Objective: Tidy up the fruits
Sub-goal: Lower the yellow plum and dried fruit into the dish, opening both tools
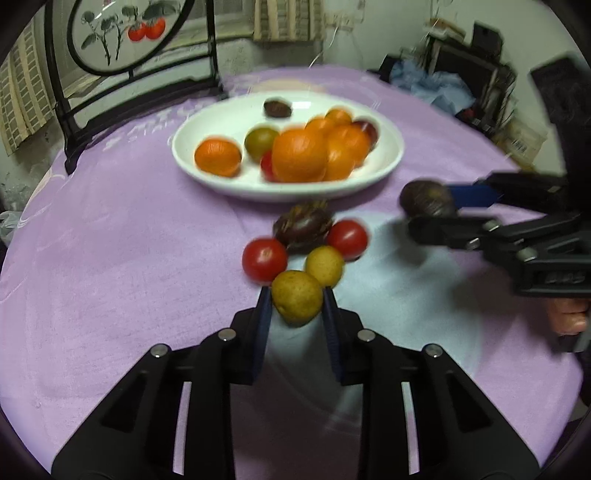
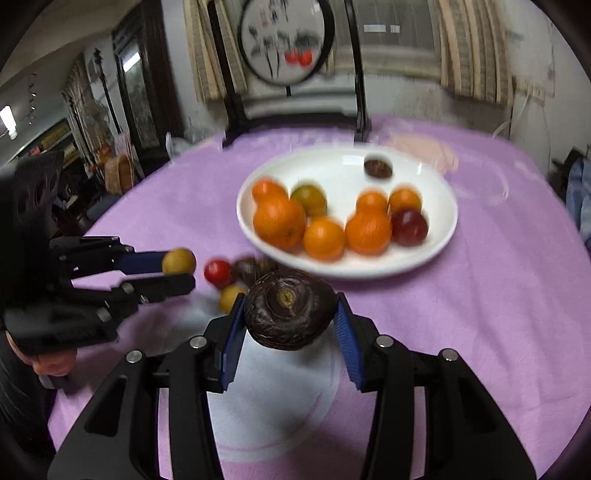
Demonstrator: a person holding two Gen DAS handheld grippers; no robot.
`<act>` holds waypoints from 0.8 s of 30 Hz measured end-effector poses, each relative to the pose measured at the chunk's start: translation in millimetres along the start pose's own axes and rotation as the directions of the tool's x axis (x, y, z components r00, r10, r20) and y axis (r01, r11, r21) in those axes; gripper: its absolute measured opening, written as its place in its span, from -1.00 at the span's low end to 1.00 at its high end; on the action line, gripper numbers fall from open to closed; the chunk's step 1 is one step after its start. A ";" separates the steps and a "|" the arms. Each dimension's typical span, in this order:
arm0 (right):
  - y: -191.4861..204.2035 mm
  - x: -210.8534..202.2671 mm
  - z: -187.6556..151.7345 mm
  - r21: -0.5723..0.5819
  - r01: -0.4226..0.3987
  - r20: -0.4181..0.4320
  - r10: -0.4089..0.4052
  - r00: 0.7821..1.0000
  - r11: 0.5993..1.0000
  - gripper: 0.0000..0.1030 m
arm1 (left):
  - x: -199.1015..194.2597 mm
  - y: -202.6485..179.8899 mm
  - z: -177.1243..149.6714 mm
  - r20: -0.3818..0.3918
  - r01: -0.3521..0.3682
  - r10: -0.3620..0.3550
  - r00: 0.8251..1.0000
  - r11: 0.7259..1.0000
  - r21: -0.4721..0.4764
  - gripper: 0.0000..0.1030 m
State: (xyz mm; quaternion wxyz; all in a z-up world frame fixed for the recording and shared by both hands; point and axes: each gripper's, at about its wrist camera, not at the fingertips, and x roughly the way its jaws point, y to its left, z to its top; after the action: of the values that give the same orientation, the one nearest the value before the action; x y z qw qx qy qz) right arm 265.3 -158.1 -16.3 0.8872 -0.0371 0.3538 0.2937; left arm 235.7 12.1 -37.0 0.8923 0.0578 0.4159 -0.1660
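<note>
My left gripper (image 1: 297, 295) is shut on a small yellow fruit (image 1: 296, 297), held just above the purple cloth; it also shows in the right wrist view (image 2: 178, 260). My right gripper (image 2: 290, 301) is shut on a dark brown round fruit (image 2: 290, 314), also seen in the left wrist view (image 1: 426, 198). On the cloth lie two red tomatoes (image 1: 264, 259), a yellow fruit (image 1: 324, 265) and a dark fruit (image 1: 303, 226). A white plate (image 1: 388, 162) beyond them holds several oranges (image 1: 300, 156), a green fruit and dark fruits.
A black-framed round screen with painted tomatoes (image 1: 122, 33) stands at the table's far edge. Clutter and blue cloth (image 1: 436, 85) lie beyond the far right edge. The table is covered in purple cloth (image 1: 110, 277).
</note>
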 end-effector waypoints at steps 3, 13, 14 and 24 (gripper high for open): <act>-4.1 -4.2 11.2 0.002 0.027 0.094 -0.027 0.995 1.000 -0.09 | -26.5 6.4 11.0 0.104 0.053 -0.049 0.993 0.998 -0.038 -0.46; -61.6 48.7 65.7 0.159 0.088 0.129 -0.109 0.986 0.983 -0.07 | 6.8 30.8 106.3 0.170 -0.010 0.039 0.985 0.986 -0.164 -0.46; -63.7 49.1 67.0 0.163 0.098 0.127 -0.119 0.985 0.982 -0.02 | 13.7 34.2 113.3 0.165 -0.016 0.045 0.985 0.985 -0.172 -0.46; -26.3 14.9 47.2 0.058 -0.053 0.075 0.049 0.996 0.997 0.13 | -1.4 47.0 110.6 0.186 -0.139 0.189 0.964 0.958 -0.252 0.80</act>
State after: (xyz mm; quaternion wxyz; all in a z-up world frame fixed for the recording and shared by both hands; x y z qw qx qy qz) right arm 316.9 -159.5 5.5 0.8926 0.0096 0.3304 0.3067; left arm 331.0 29.9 34.1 0.9420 -0.0324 0.3308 -0.0455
